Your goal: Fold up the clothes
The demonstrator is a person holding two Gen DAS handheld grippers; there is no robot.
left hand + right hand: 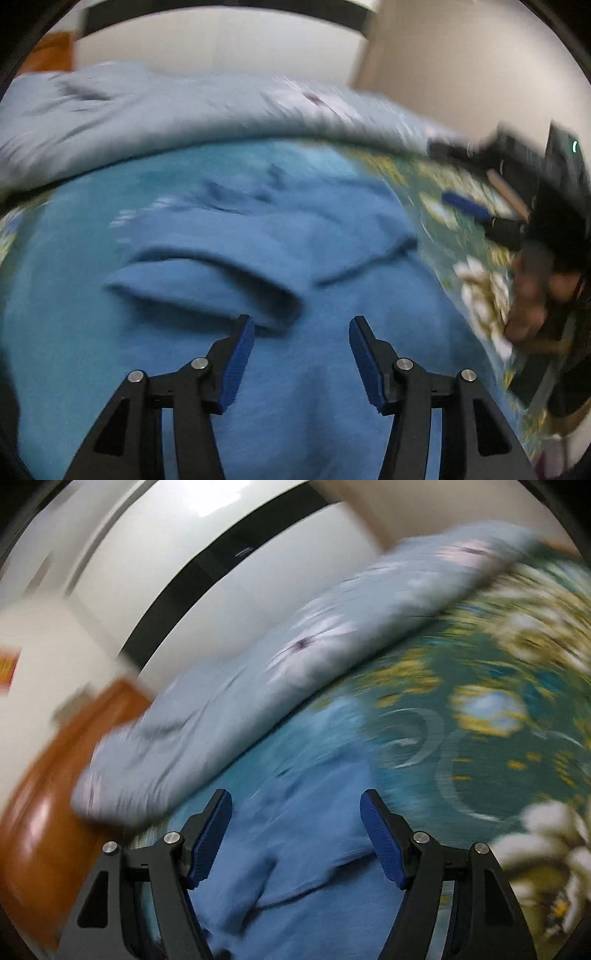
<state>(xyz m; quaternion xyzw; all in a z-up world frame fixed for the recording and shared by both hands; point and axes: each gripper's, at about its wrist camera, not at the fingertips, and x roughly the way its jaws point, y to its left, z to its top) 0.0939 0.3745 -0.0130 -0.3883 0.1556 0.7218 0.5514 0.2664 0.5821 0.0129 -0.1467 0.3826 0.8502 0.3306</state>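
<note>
A blue garment (229, 258) lies spread and creased on a green floral bedsheet (461, 192). My left gripper (302, 326) is open and empty just above the cloth, with a raised fold (207, 284) right ahead of its left finger. My right gripper (295, 801) is open and empty over the garment's edge (314, 849); it also shows in the left wrist view (469, 206), off the garment's right side. Both views are blurred by motion.
A light blue duvet (147, 107) is bunched along the far side of the bed, also in the right wrist view (258, 686). An orange wooden bed frame (55, 794) is at the left. The person's hand (532, 295) is at the right. White walls stand behind.
</note>
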